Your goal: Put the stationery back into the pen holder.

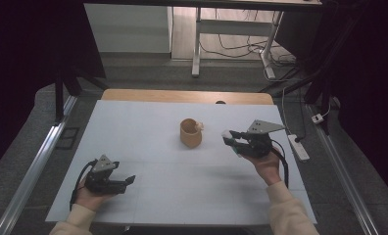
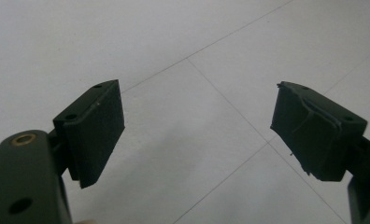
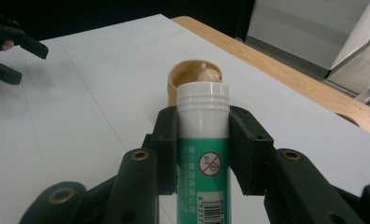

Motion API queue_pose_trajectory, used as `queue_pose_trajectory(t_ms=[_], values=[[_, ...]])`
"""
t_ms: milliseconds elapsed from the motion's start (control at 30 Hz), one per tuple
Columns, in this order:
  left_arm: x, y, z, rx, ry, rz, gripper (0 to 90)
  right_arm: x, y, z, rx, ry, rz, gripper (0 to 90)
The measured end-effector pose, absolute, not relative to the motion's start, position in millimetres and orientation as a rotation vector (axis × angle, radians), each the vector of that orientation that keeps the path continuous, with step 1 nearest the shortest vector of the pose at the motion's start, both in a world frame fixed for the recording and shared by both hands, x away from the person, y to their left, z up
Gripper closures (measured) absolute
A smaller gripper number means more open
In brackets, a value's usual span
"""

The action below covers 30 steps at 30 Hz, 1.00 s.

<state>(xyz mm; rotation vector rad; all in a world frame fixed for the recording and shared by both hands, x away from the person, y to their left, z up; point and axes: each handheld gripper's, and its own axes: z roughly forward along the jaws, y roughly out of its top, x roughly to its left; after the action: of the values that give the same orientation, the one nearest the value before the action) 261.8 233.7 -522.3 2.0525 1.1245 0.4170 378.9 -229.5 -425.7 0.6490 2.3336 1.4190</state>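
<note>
A green and white tube [image 3: 203, 149] with a white threaded top is clamped between the jaws of my right gripper [image 3: 203, 140]; the tube [image 1: 230, 137] points left toward a tan cup [image 1: 190, 132] at the table's middle. Something pale rests inside the cup [image 3: 195, 79], just beyond the tube's tip. My right gripper [image 1: 233, 139] is held a little above the table, right of the cup. My left gripper [image 1: 128, 180] rests low at the front left, jaws apart with nothing between them; it [image 2: 197, 126] looks down on bare white tabletop.
The white table surface [image 1: 148, 122] has a wooden strip [image 1: 182, 96] along its far edge. A white power strip [image 1: 298, 147] and cables lie on the floor to the right. Metal rails run along both sides. The left gripper [image 3: 15, 51] appears far off in the right gripper view.
</note>
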Motion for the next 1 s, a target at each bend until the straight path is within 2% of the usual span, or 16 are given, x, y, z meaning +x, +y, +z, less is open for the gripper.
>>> queue_pose_trajectory(t_ms=[1000], values=[[262.0,235.1,-522.1,2.043,1.128,0.411,16.7,400.6,-179.9,-407.6,0.642,2.236,1.569,64.9]])
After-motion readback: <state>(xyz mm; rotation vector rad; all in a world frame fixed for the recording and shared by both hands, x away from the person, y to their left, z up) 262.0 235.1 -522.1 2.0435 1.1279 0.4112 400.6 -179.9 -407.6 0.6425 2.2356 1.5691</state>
